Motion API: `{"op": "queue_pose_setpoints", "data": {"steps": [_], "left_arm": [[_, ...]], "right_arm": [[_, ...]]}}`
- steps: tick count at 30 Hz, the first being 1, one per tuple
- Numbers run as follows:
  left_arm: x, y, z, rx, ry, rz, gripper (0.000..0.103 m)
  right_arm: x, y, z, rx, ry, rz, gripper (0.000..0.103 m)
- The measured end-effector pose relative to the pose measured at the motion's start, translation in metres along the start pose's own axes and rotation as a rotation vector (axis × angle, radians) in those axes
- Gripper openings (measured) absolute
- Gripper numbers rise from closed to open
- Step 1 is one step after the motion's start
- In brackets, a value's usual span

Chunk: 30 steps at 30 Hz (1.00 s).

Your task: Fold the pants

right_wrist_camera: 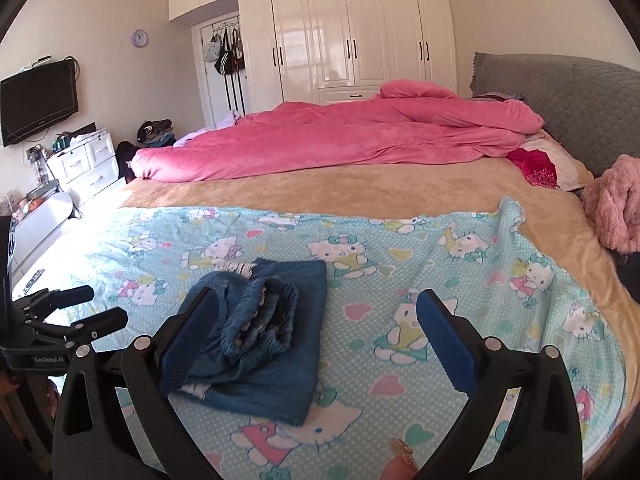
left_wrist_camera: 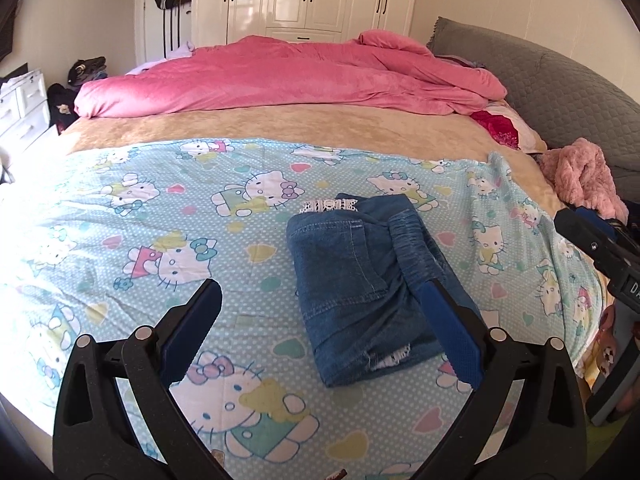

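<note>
A pair of blue denim pants [left_wrist_camera: 360,280] lies folded in a compact bundle on the Hello Kitty sheet [left_wrist_camera: 160,216], with white lace trim at its far edge. My left gripper [left_wrist_camera: 322,300] is open and empty just in front of the bundle, with its right finger [left_wrist_camera: 452,328] over the bundle's right side. In the right wrist view the pants [right_wrist_camera: 272,336] lie front left with the elastic waistband on top. My right gripper [right_wrist_camera: 320,320] is open and empty, with its left finger [right_wrist_camera: 192,332] over the bundle's left edge.
A pink duvet [left_wrist_camera: 280,76] lies across the far half of the bed, over a tan blanket [left_wrist_camera: 280,124]. A grey headboard [left_wrist_camera: 540,80] and a pink fluffy garment [left_wrist_camera: 584,172] are at the right. White drawers [right_wrist_camera: 84,164] and a TV [right_wrist_camera: 36,100] stand left.
</note>
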<state>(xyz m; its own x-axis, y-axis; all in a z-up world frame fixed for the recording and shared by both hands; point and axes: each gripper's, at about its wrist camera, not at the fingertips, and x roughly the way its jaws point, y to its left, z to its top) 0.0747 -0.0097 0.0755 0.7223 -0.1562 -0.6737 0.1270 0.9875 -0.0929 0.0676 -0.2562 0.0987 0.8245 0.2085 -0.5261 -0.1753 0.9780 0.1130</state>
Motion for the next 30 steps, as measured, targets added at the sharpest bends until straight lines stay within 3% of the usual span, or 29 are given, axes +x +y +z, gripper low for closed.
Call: {"op": "queue_pose_setpoints", "data": {"steps": [18, 30], "left_arm": [[-0.024, -0.001, -0.049, -0.033, 0.012, -0.014, 0.094], [-0.006, 0.003, -0.090, -0.046, 0.089, -0.008, 0.094]], "right_arm": [[-0.027, -0.003, -0.035, -0.019, 0.007, -0.029, 0.099], [0.001, 0.004, -0.092, -0.001, 0.155, -0.046, 0.099]]}}
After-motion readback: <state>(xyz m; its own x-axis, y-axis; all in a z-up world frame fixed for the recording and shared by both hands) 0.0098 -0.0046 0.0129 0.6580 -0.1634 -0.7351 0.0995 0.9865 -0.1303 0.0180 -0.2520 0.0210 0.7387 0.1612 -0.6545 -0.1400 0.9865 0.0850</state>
